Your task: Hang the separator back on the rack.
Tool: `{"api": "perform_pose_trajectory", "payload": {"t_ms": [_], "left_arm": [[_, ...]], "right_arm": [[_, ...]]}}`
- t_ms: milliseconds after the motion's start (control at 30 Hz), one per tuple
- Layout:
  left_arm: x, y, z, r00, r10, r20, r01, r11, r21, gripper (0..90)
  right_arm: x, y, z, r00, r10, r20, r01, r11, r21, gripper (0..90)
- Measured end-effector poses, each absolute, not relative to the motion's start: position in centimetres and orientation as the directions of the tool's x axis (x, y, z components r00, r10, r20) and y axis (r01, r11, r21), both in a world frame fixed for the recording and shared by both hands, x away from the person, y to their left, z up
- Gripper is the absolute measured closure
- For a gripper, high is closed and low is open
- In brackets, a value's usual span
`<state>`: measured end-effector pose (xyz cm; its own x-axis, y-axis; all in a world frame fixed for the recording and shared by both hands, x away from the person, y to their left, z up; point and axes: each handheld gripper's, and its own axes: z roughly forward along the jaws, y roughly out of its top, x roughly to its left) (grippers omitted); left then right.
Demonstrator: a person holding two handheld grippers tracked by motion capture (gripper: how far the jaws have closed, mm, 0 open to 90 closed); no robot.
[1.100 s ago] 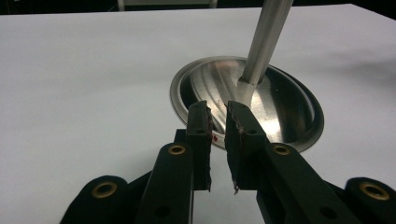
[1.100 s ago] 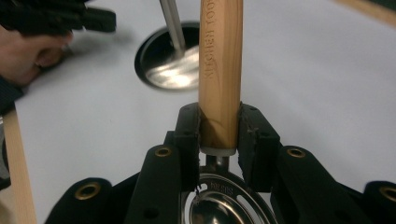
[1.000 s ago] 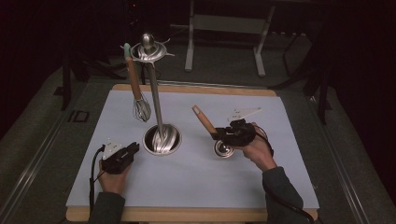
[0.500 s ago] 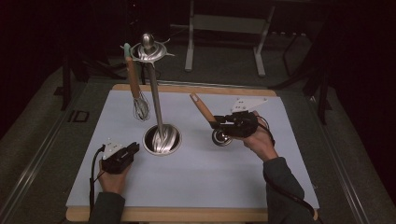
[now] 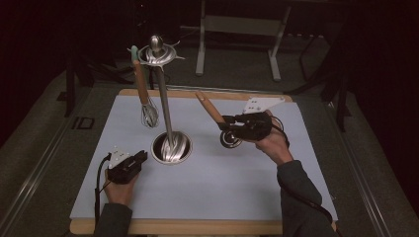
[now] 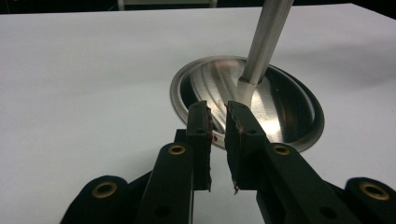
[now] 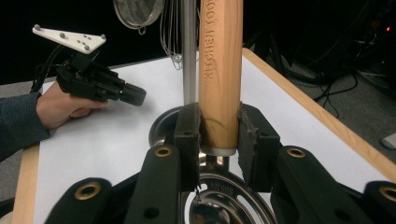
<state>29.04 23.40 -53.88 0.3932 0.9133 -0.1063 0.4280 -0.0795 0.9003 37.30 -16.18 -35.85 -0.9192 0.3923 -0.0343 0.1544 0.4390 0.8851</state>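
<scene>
My right gripper (image 5: 223, 121) (image 7: 218, 123) is shut on the wooden handle (image 5: 207, 106) (image 7: 220, 70) of a kitchen utensil, close to the handle's lower end. Its round metal head (image 5: 230, 139) (image 7: 219, 196) hangs just below the jaws, over the white mat. The handle tilts toward a steel utensil stand with a tall pole (image 5: 164, 108) (image 6: 268, 37) and a round dished base (image 5: 171, 147) (image 6: 280, 107). A whisk (image 5: 149, 114) (image 7: 170, 37) hangs from the stand's top ring (image 5: 157, 53). My left gripper (image 5: 141, 157) (image 6: 218, 140) (image 7: 135, 95) rests low on the mat beside the base, shut and holding nothing.
The white mat (image 5: 247, 197) covers a wooden-edged table (image 7: 299, 98). A round mesh piece (image 7: 137, 11) hangs near the whisk. Dark floor, cables and a metal frame (image 5: 237, 24) lie beyond the far edge.
My right gripper has carried the wooden-handled utensil up and a little toward the stand, with the handle tip now higher. The left gripper has stayed put.
</scene>
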Motion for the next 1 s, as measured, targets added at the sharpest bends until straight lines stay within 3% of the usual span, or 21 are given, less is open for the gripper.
{"api": "perform_pose_trajectory", "payload": {"t_ms": [1000], "left_arm": [[29.1,23.4,-53.9,0.394,0.913,-0.106,0.429,-0.081,0.9,80.7]], "right_arm": [[35.8,-13.5,-30.2,-0.936,0.302,-0.183,-0.055,0.388,0.92,71.0]]}}
